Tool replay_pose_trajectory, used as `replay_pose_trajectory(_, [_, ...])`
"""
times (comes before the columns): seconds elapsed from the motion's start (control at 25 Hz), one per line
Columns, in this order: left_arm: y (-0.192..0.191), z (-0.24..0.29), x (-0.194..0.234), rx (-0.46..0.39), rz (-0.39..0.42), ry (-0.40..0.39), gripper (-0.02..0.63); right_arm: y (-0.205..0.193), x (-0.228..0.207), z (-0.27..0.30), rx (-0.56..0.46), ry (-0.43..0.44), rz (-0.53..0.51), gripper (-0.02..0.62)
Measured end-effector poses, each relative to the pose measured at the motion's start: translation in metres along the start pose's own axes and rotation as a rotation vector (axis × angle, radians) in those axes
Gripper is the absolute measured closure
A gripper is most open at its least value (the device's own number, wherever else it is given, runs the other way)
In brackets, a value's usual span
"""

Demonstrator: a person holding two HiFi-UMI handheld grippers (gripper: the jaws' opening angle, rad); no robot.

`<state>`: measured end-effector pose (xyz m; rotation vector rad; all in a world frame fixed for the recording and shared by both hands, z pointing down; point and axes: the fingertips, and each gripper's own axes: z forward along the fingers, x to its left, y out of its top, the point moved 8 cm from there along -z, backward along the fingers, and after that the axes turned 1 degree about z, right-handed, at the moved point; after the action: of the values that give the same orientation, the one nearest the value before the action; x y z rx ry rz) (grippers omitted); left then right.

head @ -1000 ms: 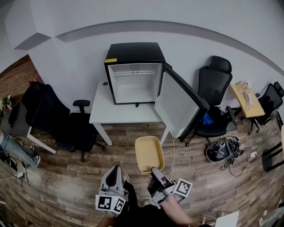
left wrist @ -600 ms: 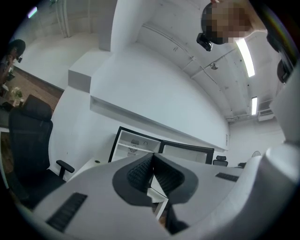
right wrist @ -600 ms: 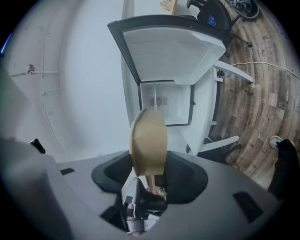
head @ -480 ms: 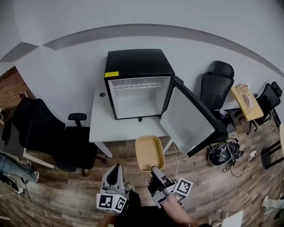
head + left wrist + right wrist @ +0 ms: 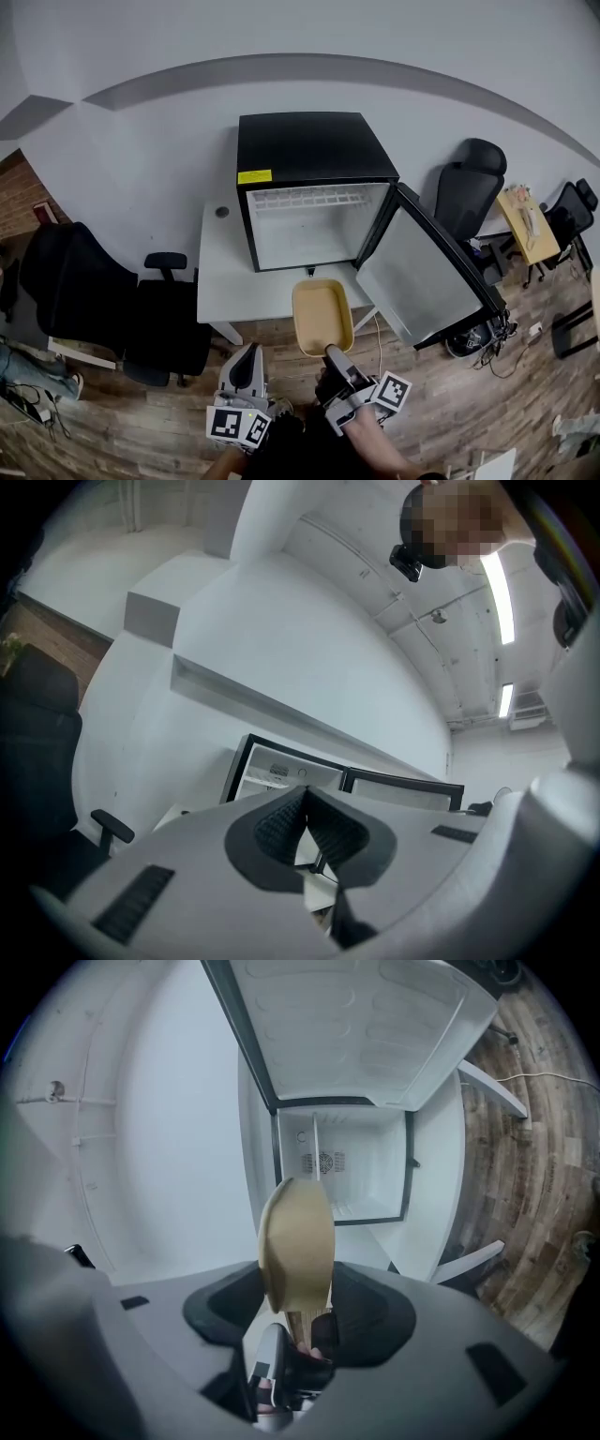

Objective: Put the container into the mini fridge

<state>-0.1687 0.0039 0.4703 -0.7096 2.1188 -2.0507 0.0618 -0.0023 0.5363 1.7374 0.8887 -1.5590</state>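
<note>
Right claw (image 5: 331, 353) clamped on near rim of tan container (image 5: 322, 317) — held level over tabletop (image 5: 223, 281) edge, short of open mini fridge (image 5: 314, 197). Carry straight in, keep level, clear cavity sill. Left claw (image 5: 246, 364) closed, empty. Door (image 5: 427, 281) swung wide right — path looks clear; black chair (image 5: 155, 314) well apart.

Tan container (image 5: 322, 317) — black mini fridge (image 5: 309, 145), white inside — white table (image 5: 223, 274).
</note>
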Motion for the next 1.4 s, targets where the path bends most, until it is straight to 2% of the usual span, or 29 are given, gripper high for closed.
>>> replay_pose_trajectory(0.24, [0.000,0.044,0.017,0.001,0.007,-0.019,0.597,0.029,-0.002,0.045,-0.012,0.011,-0.005,0.365])
replay_pose_trajectory(0.8, [0.010,0.151,0.043,-0.021,0.025,0.002,0.597,0.116,0.002,0.153,0.030,0.041,-0.026,0.365])
replay_pose_trajectory(1.12, [0.009,0.191,0.056,-0.023,0.015,0.029,0.597,0.155,-0.004,0.203,0.061,0.028,-0.048,0.365])
replay_pose_trajectory(1.4, [0.006,0.206,0.064,-0.025,0.008,0.067,0.598,0.173,-0.014,0.232,0.073,0.006,-0.040,0.365])
